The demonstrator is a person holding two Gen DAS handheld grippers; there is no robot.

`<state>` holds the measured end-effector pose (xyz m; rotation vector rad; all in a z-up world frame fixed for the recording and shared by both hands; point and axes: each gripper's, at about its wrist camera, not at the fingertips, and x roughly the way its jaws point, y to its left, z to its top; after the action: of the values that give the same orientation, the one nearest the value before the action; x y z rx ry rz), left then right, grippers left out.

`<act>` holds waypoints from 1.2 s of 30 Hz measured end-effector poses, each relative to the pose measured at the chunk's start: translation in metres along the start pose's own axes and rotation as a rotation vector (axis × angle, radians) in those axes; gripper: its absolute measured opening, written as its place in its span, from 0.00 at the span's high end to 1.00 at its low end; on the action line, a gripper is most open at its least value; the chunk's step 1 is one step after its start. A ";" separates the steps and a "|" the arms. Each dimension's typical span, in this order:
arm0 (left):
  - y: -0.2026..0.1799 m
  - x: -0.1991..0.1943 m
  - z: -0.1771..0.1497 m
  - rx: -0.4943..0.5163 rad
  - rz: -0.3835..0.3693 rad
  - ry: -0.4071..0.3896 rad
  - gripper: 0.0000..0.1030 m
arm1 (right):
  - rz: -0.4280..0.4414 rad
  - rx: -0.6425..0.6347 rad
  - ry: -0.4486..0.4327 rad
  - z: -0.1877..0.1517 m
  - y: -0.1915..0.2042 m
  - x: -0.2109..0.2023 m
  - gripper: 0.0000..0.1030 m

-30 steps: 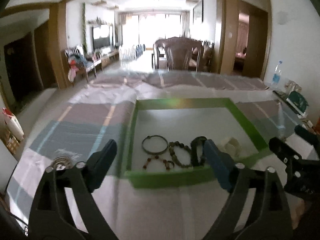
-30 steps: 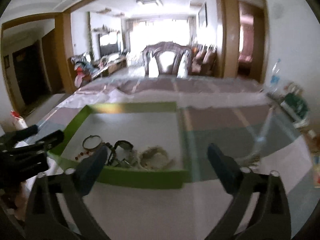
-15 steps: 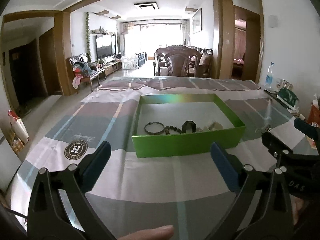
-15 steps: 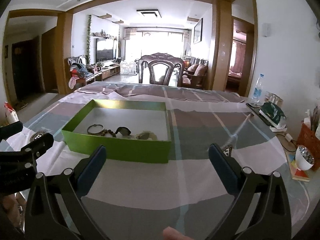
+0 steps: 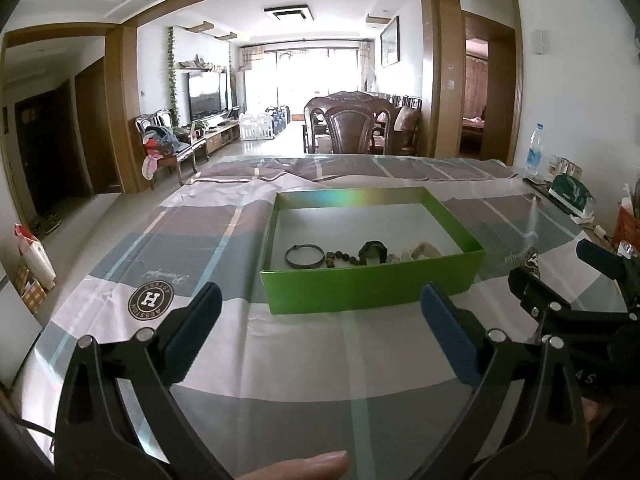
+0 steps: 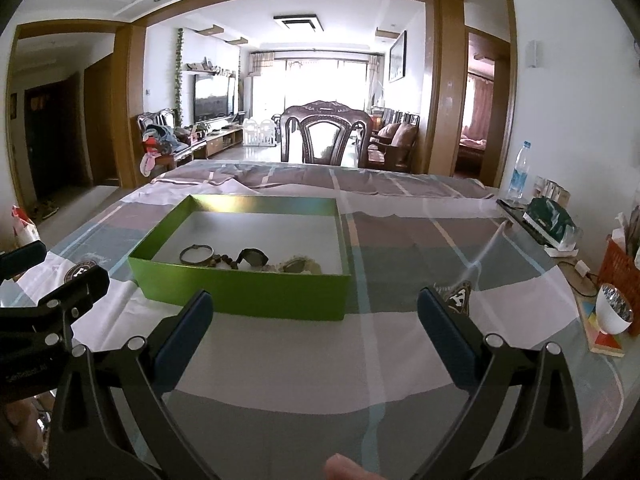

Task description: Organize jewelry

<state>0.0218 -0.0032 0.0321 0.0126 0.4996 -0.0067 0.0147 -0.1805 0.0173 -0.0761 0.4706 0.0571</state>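
1. left gripper [image 5: 320, 316] and right gripper [image 6: 316, 312]: jaws wide apart, empty, above the tablecloth [image 5: 304, 360] near the box.
2. green box [image 5: 372, 288]: bangle [image 5: 305, 256], beaded bracelet [image 5: 340, 258], dark watch [image 5: 373, 251] and pale piece [image 5: 422, 250] along its near wall.
3. step, judged: jewelry boxed; next move, if any, needs a reach over that wall.

Jewelry [image 6: 244, 259] inside green box [image 6: 248, 294]

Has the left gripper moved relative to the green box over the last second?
Yes. The left gripper has pulled back from the green box; its fingertips now sit short of it.
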 end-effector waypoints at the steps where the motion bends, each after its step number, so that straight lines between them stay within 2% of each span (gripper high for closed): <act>1: 0.000 0.000 0.000 0.000 -0.001 0.002 0.04 | -0.001 -0.002 -0.001 0.000 -0.001 0.000 0.03; 36: -0.002 -0.001 -0.003 0.003 -0.004 0.007 0.04 | -0.001 -0.001 0.001 0.002 -0.002 0.000 0.03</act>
<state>0.0190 -0.0053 0.0299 0.0142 0.5071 -0.0115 0.0157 -0.1828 0.0190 -0.0770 0.4711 0.0565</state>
